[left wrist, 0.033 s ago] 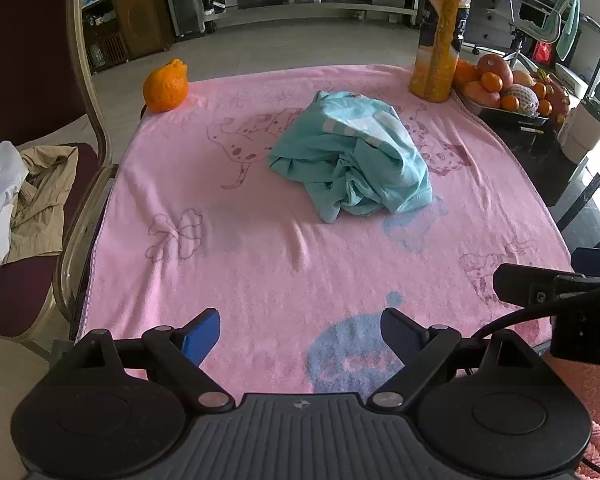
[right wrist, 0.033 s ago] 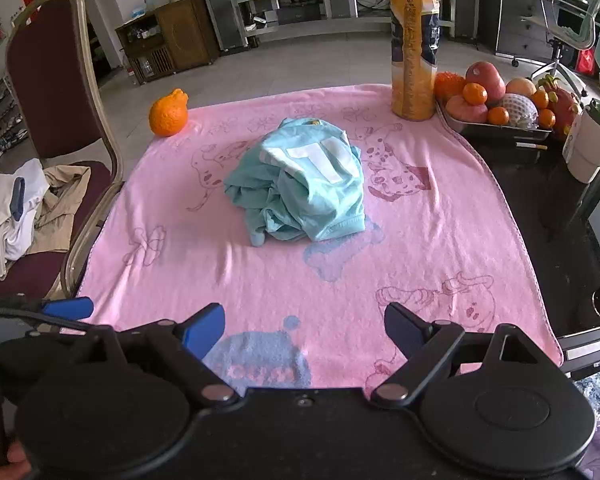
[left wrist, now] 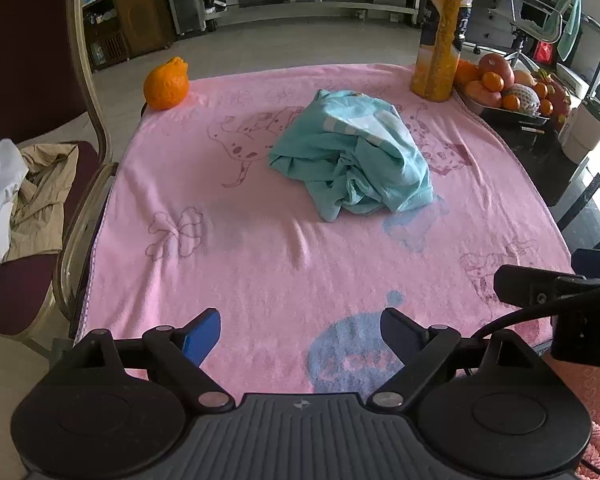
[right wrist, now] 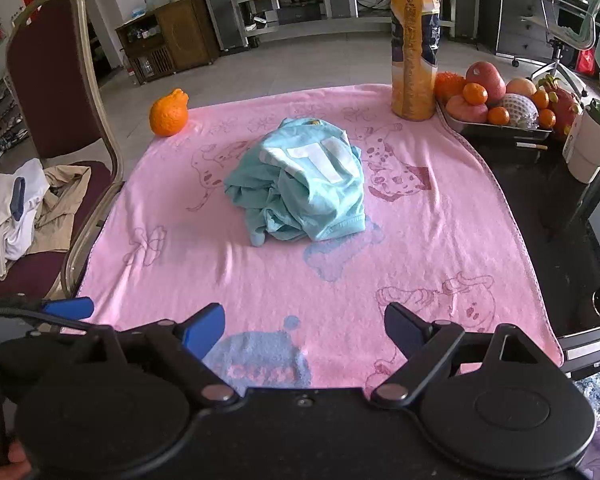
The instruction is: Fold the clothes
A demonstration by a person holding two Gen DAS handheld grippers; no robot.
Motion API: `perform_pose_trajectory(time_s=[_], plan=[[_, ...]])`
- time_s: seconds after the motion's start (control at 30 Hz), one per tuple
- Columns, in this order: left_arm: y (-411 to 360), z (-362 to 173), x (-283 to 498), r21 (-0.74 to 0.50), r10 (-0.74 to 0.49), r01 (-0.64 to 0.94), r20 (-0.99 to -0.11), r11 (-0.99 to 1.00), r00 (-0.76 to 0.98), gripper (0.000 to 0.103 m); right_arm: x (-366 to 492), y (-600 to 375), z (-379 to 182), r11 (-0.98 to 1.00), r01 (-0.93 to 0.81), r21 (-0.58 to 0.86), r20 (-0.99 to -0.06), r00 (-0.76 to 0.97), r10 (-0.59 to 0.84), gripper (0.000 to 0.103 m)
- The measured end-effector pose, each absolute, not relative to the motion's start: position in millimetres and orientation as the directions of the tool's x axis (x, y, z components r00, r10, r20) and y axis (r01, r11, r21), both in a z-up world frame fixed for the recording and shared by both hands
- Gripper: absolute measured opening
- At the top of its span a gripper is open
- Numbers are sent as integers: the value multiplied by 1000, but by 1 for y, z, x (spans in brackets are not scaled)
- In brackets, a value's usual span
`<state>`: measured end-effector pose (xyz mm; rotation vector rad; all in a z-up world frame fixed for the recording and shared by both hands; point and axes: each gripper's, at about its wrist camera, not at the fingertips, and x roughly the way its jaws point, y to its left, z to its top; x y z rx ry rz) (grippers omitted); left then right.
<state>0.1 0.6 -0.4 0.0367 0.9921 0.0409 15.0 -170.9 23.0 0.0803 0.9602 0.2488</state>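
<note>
A crumpled light-teal garment (left wrist: pixel 352 156) with white stripes lies in a heap near the middle of the pink towel (left wrist: pixel 240 260) that covers the table. My left gripper (left wrist: pixel 300 320) hovers over the towel's near edge, open, with nothing between its fingers, well short of the heap. In the right wrist view the same garment (right wrist: pixel 304 188) shows a white T-shaped print on top. The right gripper (right wrist: pixel 304 314) is also open and holds nothing above the near edge of the towel (right wrist: pixel 420 240), beside the left one.
An orange fruit (left wrist: pixel 166 84) sits at the towel's far left corner and a tall juice bottle (left wrist: pixel 440 40) at the far right. A tray of fruit (right wrist: pixel 500 128) and a white cup (right wrist: pixel 592 144) stand on the dark table at right. A chair (left wrist: pixel 28 184) holding clothes stands at left.
</note>
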Motion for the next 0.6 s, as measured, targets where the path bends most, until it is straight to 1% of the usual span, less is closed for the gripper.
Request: perform_pose_trajectory(time_s=[0.03, 0.23, 0.27, 0.6], plan=[[1, -1, 0, 48, 50, -19, -837, 999, 545, 87, 15, -171, 23, 968, -176, 177, -791, 560, 246, 87], [3, -2, 1, 35, 42, -23, -844, 999, 534, 87, 8, -171, 24, 971, -174, 167, -794, 560, 237, 87], [3, -2, 1, 33, 41, -24, -846, 999, 532, 87, 15, -170, 22, 971, -171, 165, -808, 541, 233, 87], [5, -3, 2, 29, 40, -29, -849, 999, 527, 87, 16, -172, 21, 971, -168, 171, -808, 539, 236, 87]])
